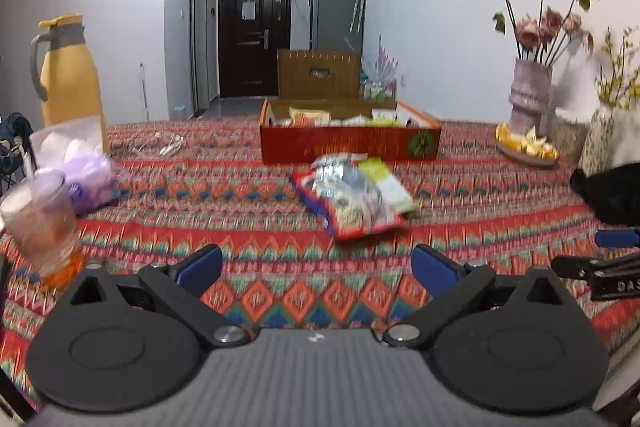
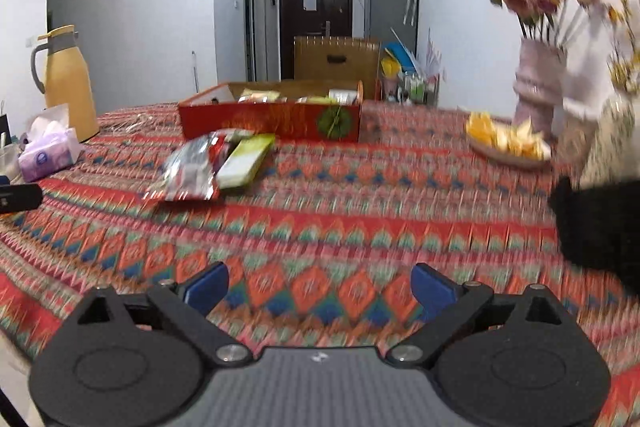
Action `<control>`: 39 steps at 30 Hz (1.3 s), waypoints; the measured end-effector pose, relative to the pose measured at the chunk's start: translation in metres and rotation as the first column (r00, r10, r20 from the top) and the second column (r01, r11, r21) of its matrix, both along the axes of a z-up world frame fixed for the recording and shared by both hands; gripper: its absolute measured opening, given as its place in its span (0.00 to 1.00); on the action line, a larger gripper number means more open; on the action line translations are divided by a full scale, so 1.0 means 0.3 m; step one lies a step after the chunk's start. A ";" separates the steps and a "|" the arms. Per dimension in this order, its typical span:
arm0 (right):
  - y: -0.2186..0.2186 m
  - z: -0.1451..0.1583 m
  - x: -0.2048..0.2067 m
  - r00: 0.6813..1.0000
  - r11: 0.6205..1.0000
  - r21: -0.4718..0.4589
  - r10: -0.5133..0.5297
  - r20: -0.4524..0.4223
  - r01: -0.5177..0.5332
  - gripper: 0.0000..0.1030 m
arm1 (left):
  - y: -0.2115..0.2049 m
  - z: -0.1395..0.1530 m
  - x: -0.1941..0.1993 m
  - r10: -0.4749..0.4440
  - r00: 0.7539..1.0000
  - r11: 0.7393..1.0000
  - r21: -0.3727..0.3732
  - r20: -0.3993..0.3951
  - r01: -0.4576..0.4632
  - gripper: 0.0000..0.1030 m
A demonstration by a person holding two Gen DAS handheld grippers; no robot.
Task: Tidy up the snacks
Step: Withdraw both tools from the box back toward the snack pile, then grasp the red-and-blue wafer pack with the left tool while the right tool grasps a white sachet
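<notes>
Where the patterned cloth covers the tabletop (image 1: 280, 227), a small heap of snack packets (image 1: 356, 199) lies loose at mid-table, just in front of a red box (image 1: 348, 143) and apart from it. Heap contents: one red-edged packet lowest, a silver foil packet on top, a green-and-white packet (image 2: 248, 159) alongside. In the left wrist view the long axis of the heap runs from far left to near right; in the right wrist view the green-and-white packet points its narrow end toward the box. Red box: open-topped, long side facing the cameras, holding further packets (image 1: 310, 115). Left gripper (image 1: 316, 267): jaws spread wide, nothing between them, over bare cloth short of the heap. Right gripper (image 2: 320, 287): jaws likewise wide and empty, heap lying ahead and to its left. Also present: yellow jug (image 1: 68, 75), tissue pack (image 2: 48, 155), plastic cup (image 1: 40, 223), vase of dried flowers (image 1: 530, 95), plate of yellow pieces (image 2: 508, 143).
</notes>
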State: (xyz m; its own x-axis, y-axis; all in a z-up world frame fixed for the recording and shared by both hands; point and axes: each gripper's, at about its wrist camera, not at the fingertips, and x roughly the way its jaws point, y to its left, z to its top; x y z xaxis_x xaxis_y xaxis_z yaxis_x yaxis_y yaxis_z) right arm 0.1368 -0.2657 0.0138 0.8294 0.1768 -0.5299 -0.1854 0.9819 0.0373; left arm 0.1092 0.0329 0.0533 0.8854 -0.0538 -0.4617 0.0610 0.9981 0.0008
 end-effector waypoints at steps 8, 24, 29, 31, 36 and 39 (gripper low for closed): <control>0.028 -0.078 -0.119 0.999 1.000 0.006 -0.002 -0.036 0.002 0.95 | -0.029 -0.071 -0.054 -0.022 0.998 1.000 -0.005 -0.065 0.022 1.00; -0.010 -0.046 0.049 0.999 0.999 0.002 -0.036 -0.037 0.036 0.95 | -0.166 -0.091 0.513 -0.018 0.991 0.999 -0.048 -0.135 0.011 1.00; 0.006 -0.017 0.170 0.999 0.999 -0.021 -0.032 -0.024 0.032 0.95 | -0.161 -0.140 0.743 0.010 0.986 1.000 0.006 -0.164 -0.010 0.98; 0.025 0.004 0.238 1.000 1.000 -0.027 -0.012 -0.018 0.012 0.95 | -0.132 -0.156 0.793 -0.001 0.981 1.000 -0.007 -0.192 0.000 0.74; 0.120 0.064 0.433 0.996 0.996 -0.019 0.084 0.015 -0.083 0.95 | 0.001 -0.143 0.759 -0.002 0.984 0.997 -0.073 -0.179 -0.011 0.45; 0.208 0.090 0.588 0.987 0.986 0.031 0.162 0.015 -0.162 0.95 | 0.106 -0.131 0.712 0.018 0.988 0.992 -0.120 -0.155 -0.037 0.37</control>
